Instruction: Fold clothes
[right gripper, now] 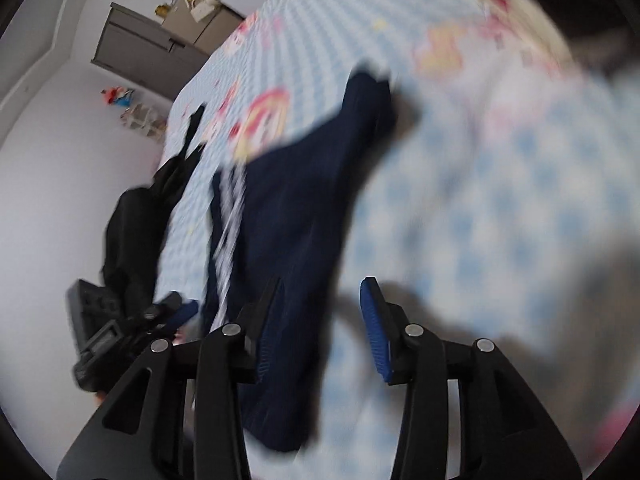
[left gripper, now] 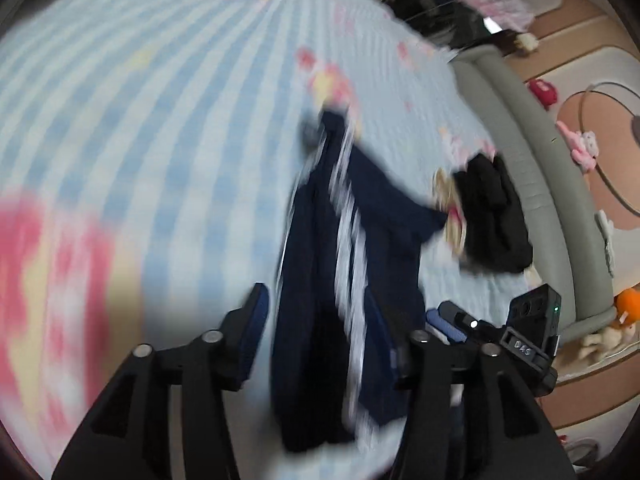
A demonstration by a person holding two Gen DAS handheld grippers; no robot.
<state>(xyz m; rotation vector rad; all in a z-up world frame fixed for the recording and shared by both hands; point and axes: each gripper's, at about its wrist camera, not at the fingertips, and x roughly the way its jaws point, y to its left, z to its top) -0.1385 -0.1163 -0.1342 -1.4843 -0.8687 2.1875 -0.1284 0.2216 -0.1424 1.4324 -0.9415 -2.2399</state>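
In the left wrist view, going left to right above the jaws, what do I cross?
Checked blue bedsheet → navy garment with white stripes → black garment → grey bed edge → floor with toys.

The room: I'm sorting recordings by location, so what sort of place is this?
Most likely a bedroom, perhaps a child's. A bed with a blue checked cartoon-print sheet fills both views, soft toys lie on the floor, and a dresser stands by the wall.

Both wrist views look down, close, at navy garment (left gripper: pixel 320 300).
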